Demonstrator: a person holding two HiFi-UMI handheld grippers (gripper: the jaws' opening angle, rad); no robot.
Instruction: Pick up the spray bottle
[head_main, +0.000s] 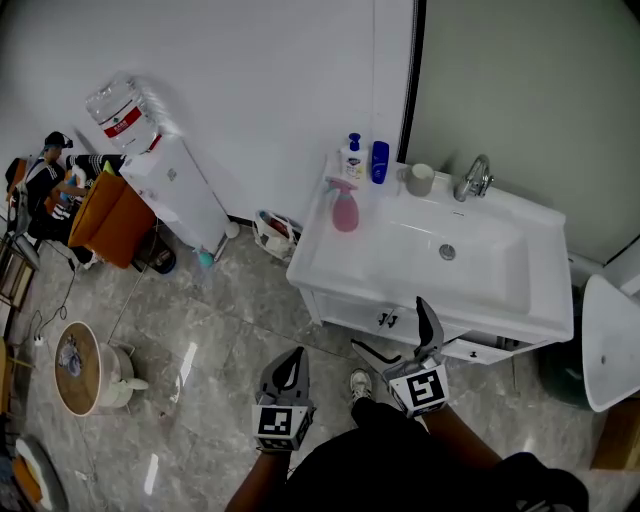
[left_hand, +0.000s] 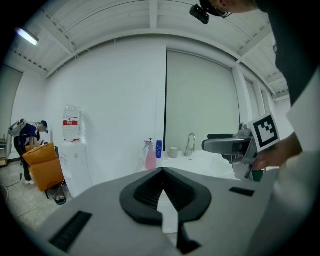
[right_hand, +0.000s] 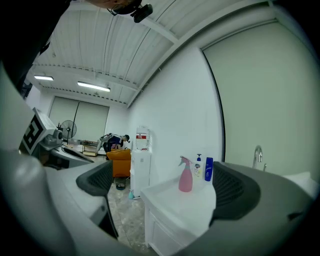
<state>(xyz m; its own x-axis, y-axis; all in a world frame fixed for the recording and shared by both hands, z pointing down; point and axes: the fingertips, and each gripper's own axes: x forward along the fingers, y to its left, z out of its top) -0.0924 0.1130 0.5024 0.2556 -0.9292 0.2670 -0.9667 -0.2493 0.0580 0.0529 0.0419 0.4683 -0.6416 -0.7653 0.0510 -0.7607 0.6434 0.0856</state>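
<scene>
The pink spray bottle (head_main: 344, 208) stands upright on the back left corner of the white sink counter (head_main: 330, 262). It also shows in the left gripper view as a small pink spray bottle (left_hand: 150, 156) and in the right gripper view (right_hand: 185, 175). My left gripper (head_main: 290, 368) hangs over the floor in front of the counter, jaws shut on nothing (left_hand: 162, 172). My right gripper (head_main: 400, 338) is at the counter's front edge, open and empty (right_hand: 165, 187), and the bottle shows far off between its jaws. Both are well short of the bottle.
Behind the spray bottle stand a white pump bottle (head_main: 352, 158) and a blue bottle (head_main: 380, 162), with a cup (head_main: 420, 179) and the tap (head_main: 474, 178) to the right. A water dispenser (head_main: 180, 190) and small bin (head_main: 275, 235) sit left of the sink; a toilet (head_main: 610, 340) stands at right.
</scene>
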